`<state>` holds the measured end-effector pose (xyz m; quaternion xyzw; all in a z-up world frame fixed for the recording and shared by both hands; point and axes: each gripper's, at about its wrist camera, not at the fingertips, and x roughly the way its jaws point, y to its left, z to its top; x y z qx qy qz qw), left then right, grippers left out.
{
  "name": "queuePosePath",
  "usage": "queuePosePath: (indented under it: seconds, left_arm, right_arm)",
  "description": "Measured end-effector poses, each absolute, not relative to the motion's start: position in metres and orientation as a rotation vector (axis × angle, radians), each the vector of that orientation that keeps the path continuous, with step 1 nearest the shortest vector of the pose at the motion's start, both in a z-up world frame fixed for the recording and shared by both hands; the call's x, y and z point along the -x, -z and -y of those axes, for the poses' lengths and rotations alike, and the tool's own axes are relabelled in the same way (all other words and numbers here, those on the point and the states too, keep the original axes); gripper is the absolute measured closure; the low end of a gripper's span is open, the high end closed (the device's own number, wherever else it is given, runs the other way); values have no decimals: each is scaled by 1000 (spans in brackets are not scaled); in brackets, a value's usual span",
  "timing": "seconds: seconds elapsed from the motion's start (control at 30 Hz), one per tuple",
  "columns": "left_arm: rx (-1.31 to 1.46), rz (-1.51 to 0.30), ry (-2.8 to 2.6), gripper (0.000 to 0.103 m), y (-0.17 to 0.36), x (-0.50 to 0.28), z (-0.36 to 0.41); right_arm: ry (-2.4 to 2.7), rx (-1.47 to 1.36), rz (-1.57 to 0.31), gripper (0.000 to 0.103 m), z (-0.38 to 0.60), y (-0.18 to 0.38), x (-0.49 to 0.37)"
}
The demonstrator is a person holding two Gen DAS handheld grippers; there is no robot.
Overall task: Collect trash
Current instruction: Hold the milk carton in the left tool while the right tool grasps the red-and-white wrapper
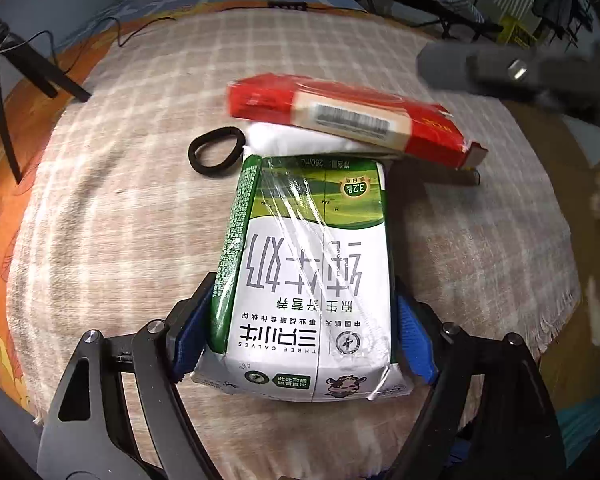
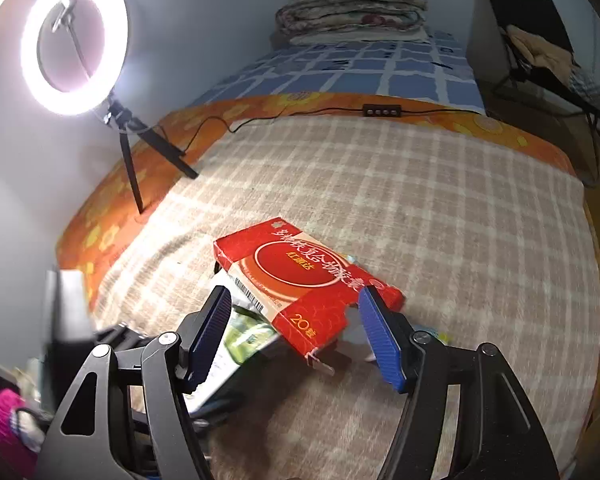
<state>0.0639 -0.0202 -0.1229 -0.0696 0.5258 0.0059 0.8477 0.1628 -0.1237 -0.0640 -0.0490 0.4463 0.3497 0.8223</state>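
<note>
The milk carton (image 1: 308,280) lies flat near the middle of the plaid blanket (image 1: 140,200) that covers the bed, its printed face up and its sealed bottom end toward the left tool (image 1: 300,340). That tool straddles the carton's near end, a blue pad close against each narrow side; the carton's walls look undented, so the jaws seem to stand apart around it rather than clamped, probably lined up on the narrow sides because those fit the span and give flat faces to squeeze. At the carton's far end sits a white tissue pack (image 1: 296,140), and a red medicine box (image 1: 348,116) rests tilted on top of that little heap, one end propped up and the other sloping toward the blanket. The right tool (image 2: 296,332) comes at the red box's near end with its pads spread to either side and not pressing on it (the opened flap end points straight at the camera), a sensible approach since the raised end leaves room beneath. A black hair tie (image 1: 216,152) lies just beside the carton's far left corner. Further off, a lit ring light (image 2: 74,42) stands on its tripod at the blanket's left edge, its cable trailing along the orange sheet (image 2: 112,208).
</note>
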Motion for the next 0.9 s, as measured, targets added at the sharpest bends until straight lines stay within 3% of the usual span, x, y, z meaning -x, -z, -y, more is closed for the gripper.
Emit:
queuePosePath:
  seconds: [0.5,0.6,0.9]
  left_arm:
    - [133,-1102,-96,21,124,-28,-39]
    - [140,-1099,-103,21,122,-25,-42]
    - [146,-1098,-99,21,121,-25,-42]
  right_arm:
    - [-709,528,-935,37,58,112,-150]
    - [-664,573,-933,27,58,122,-154]
    - [-690,423,-986,26,78,121,-174]
